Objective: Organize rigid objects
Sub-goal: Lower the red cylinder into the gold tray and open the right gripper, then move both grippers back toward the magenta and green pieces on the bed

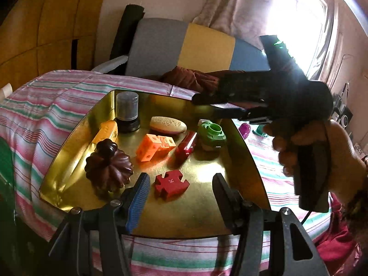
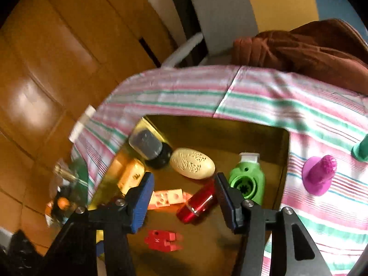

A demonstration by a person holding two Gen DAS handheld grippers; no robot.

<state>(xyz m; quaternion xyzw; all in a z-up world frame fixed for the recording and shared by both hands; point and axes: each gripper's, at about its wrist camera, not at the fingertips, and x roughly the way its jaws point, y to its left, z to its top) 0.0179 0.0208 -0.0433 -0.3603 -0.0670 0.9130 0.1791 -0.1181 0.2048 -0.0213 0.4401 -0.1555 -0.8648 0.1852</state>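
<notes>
Right wrist view: right gripper (image 2: 182,197) parted above gold tray (image 2: 279,172), gripping nothing, red cylinder (image 2: 197,203) lying just below between the jaws. Left gripper (image 1: 180,189) also parted, empty, near red puzzle piece (image 1: 171,184). Risk: cylinder rolling on slick metal, knocking orange cubes (image 2: 166,199); purple cone (image 2: 318,174) outside, right.

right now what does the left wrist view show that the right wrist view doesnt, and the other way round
Only the left wrist view: the dark brown fluted piece on the gold tray, the right gripper reaching over the tray's far edge with the hand holding it, and the bright window.

Only the right wrist view: the purple cone clearly, upright on the striped cloth beside the tray.

Both: the red puzzle piece, cream oval soap, green punch, red cylinder and orange block.
</notes>
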